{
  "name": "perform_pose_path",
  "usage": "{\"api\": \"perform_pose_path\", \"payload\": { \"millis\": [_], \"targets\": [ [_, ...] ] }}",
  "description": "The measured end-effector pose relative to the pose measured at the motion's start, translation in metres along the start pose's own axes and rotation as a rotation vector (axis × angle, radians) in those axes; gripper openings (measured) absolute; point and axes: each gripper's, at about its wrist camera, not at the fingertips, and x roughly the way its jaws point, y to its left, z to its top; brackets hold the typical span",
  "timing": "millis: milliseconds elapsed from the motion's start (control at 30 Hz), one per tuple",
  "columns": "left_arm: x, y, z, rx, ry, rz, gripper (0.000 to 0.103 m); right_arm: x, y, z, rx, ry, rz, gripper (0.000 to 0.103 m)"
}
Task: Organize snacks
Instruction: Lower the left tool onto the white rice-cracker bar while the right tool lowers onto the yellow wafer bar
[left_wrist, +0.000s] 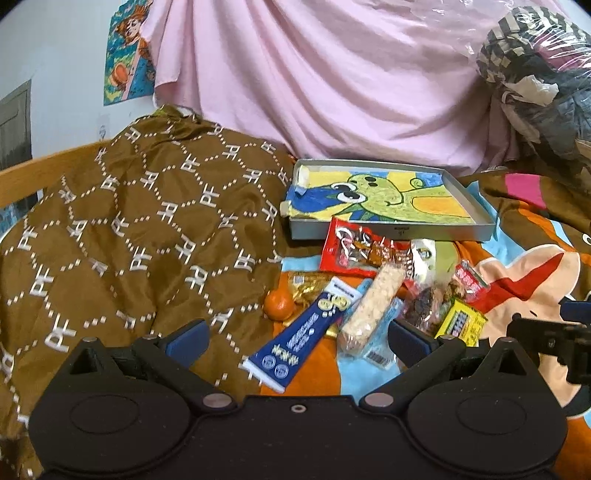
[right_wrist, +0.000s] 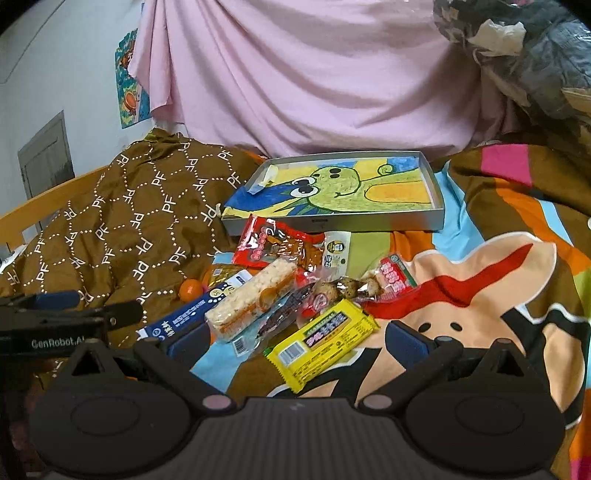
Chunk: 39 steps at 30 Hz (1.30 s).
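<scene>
A pile of snacks lies on a cartoon bedspread in front of a shallow grey tray (left_wrist: 391, 233) (right_wrist: 436, 192) lined with a frog drawing. The pile holds a blue packet (left_wrist: 306, 328) (right_wrist: 184, 314), a rice-crisp bar (left_wrist: 369, 310) (right_wrist: 251, 299), a red packet (left_wrist: 354, 251) (right_wrist: 273, 243), a yellow bar (left_wrist: 461, 321) (right_wrist: 325, 339) and a small orange (left_wrist: 279, 304) (right_wrist: 190, 288). My left gripper (left_wrist: 297, 338) is open and empty, just short of the blue packet and rice bar. My right gripper (right_wrist: 295, 341) is open and empty, over the yellow bar.
A brown patterned cloth (left_wrist: 129, 229) (right_wrist: 122, 221) is heaped to the left of the pile. A pink sheet (left_wrist: 314, 74) hangs behind the tray. A plastic-wrapped bundle (left_wrist: 535, 74) sits at the back right. A wooden bed rail (left_wrist: 37, 173) runs along the left.
</scene>
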Motion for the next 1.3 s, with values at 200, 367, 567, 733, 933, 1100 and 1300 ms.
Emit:
{"api": "perform_pose_path", "payload": {
  "millis": [200,367,567,733,933,1100,1300],
  "targets": [
    [0.015,-0.012,0.015,0.016,-0.008,-0.012,0.102,0.008,-0.004,0.009,-0.028,-0.009,0.011,0.103],
    [0.033,-0.026,0.023,0.039,0.005,-0.042,0.102,0.016,-0.008,0.015,-0.112,-0.014,0.023,0.103],
    [0.058,-0.038,0.032,0.090,0.053,-0.095,0.102,0.032,-0.018,0.017,-0.219,-0.022,0.031,0.103],
    [0.078,-0.045,0.033,0.183,0.119,-0.140,0.102,0.039,-0.025,0.017,-0.269,-0.021,0.060,0.103],
    [0.103,-0.049,0.035,0.227,0.197,-0.163,0.102,0.046,-0.021,0.007,-0.342,0.014,0.084,0.103],
    [0.128,-0.053,0.037,0.273,0.255,-0.138,0.102,0.063,-0.011,-0.007,-0.402,0.083,0.111,0.103],
    [0.145,-0.054,0.038,0.309,0.286,-0.139,0.097,0.082,-0.003,-0.019,-0.467,0.123,0.088,0.103]
  ]
}}
